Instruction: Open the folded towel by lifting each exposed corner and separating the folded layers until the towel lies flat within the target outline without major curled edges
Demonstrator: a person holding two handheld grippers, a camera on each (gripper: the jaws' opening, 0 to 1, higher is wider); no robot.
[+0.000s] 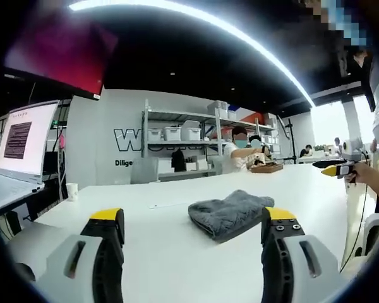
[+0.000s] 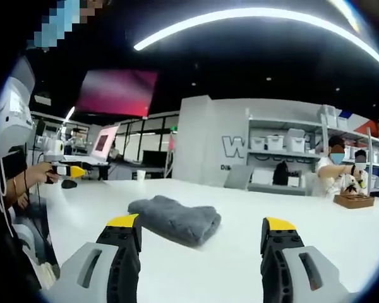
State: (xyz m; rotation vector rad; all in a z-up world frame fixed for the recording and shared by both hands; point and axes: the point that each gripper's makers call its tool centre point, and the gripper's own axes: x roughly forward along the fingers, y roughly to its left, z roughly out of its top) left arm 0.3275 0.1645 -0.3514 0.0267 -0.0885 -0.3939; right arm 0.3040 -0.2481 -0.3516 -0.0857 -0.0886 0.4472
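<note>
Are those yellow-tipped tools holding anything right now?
No. The left tool and right tool both stand open and hold nothing; the folded grey towel lies untouched on the white table.

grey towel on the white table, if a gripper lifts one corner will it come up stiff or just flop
Probably flop: the grey towel lies in soft, rounded folds with a plush nap, so a lifted corner would likely drape and peel off its layer. It looks light for its bulk. Pushed, it may bunch or slide on the smooth white table, though grip is hard to judge. Both grippers sit open, short of it.
</note>
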